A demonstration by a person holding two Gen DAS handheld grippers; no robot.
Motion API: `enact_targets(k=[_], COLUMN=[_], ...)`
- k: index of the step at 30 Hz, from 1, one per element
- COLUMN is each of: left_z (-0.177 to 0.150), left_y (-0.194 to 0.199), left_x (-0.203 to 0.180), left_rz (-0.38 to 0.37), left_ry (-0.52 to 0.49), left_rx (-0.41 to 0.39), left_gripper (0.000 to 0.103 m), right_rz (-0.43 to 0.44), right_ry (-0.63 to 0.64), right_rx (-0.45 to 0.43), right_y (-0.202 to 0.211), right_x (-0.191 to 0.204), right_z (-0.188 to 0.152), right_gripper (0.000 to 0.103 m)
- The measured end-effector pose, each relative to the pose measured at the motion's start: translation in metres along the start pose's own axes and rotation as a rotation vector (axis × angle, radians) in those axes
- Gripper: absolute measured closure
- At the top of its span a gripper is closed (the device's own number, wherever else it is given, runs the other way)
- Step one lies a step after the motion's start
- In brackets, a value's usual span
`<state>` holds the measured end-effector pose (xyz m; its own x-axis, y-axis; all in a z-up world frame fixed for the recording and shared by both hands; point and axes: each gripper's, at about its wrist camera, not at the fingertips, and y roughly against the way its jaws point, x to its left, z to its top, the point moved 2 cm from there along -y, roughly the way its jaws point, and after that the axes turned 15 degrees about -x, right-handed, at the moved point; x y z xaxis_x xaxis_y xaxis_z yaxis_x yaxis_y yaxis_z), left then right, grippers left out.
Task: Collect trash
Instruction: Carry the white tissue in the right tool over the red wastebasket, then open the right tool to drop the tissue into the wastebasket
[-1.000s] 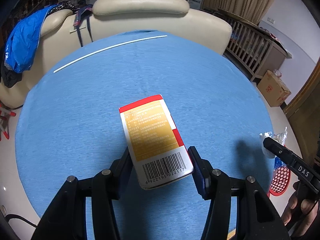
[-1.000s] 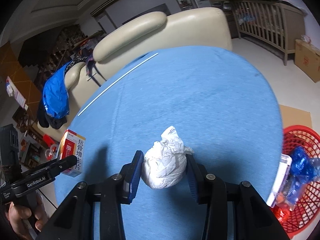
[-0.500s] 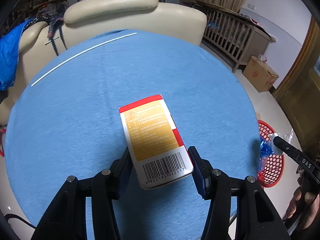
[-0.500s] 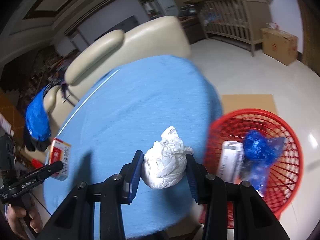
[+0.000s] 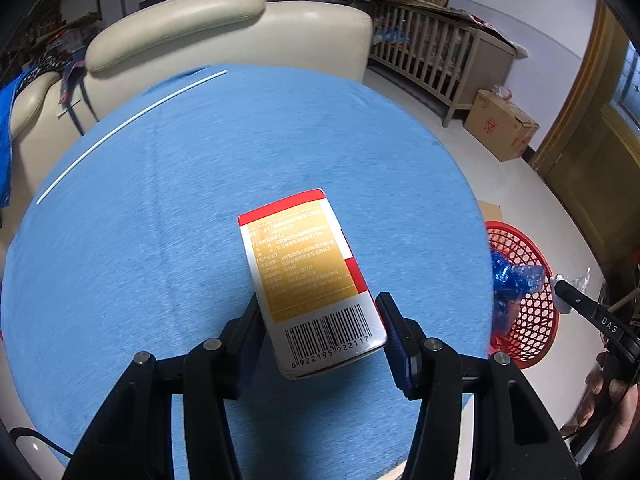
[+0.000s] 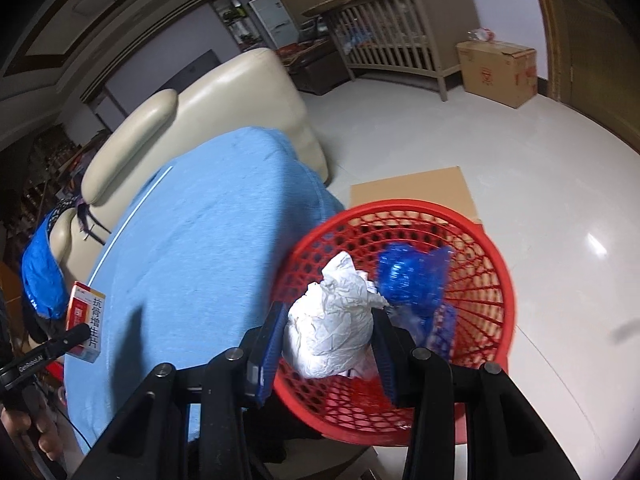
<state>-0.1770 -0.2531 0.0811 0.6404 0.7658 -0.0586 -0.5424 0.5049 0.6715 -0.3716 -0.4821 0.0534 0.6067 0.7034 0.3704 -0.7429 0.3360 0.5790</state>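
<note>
My left gripper (image 5: 318, 334) is shut on a red, orange and white medicine box (image 5: 308, 280) and holds it above the round blue table (image 5: 180, 208). The box also shows in the right wrist view (image 6: 85, 322). My right gripper (image 6: 328, 340) is shut on a crumpled white paper ball (image 6: 330, 324) and holds it over the red mesh basket (image 6: 400, 210) on the floor. The basket holds a blue plastic wrapper (image 6: 412, 276) and other packaging. The basket also shows in the left wrist view (image 5: 528, 320), right of the table.
A thin white stick (image 5: 128, 128) lies at the table's far side. A cream sofa (image 5: 224, 36) stands behind the table, with blue clothing (image 6: 40, 276) on it. A cardboard sheet (image 6: 412, 188) lies under the basket. A cardboard box (image 5: 500, 124) and a wooden crib (image 5: 432, 52) stand beyond.
My right gripper has carried the paper ball off the table to the right and now holds it over the red basket. My left gripper has moved right with the box.
</note>
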Motion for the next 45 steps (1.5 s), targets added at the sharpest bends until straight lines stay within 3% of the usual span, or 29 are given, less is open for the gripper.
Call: enact_targets(k=[24, 45], left_z=[0.014, 0.017], left_y=[-0.020, -0.024], left_x=[-0.096, -0.119], left_rz=[-0.095, -0.107], left_ry=[-0.156, -0.187], left_rx=[0.003, 0.004], left_gripper=[0.047, 0.047], right_rz=[-0.042, -0.039], right_ry=[-0.042, -0.029], right_rx=[-0.007, 0.009], right_y=[0.015, 0.013], right_x=[-0.048, -0.051], right_z=[0.004, 0.005], right_gripper=[0.059, 0.059])
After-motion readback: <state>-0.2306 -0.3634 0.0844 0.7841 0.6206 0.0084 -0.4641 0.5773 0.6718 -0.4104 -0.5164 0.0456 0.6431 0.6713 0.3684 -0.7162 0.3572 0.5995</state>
